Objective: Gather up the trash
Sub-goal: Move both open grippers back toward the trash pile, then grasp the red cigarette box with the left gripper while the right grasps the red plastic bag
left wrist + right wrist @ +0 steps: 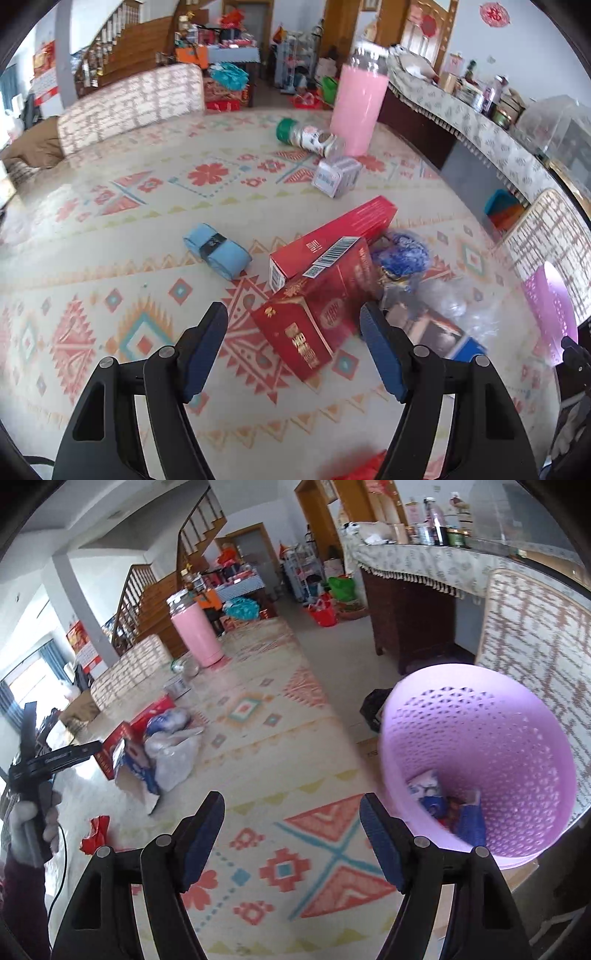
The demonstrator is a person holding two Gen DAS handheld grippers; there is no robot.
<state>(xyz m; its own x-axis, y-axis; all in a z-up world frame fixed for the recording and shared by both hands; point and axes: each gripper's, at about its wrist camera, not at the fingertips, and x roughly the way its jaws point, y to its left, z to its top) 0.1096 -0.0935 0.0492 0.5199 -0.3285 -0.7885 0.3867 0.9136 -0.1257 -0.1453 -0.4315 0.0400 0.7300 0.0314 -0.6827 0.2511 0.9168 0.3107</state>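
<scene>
My left gripper (293, 332) is open and points down at a red carton (306, 321) lying on the patterned cloth; the carton sits between the fingers, with neither pad pressing on it. Behind it lie a longer red box (332, 236), a blue mesh wad (400, 254), a clear plastic bag (450, 302) and a light blue roll (218, 251). My right gripper (291, 823) is open over bare cloth with nothing between its fingers. Just to its right, a purple perforated basket (480, 738) holds a few wrappers (428, 794).
Farther back are a small white box (336, 177), a toppled jar with a green lid (306, 136) and a tall pink tumbler (356, 107). A red scrap (96, 834) lies near a gloved hand (33, 819). Patterned chair backs (535, 646) flank the table.
</scene>
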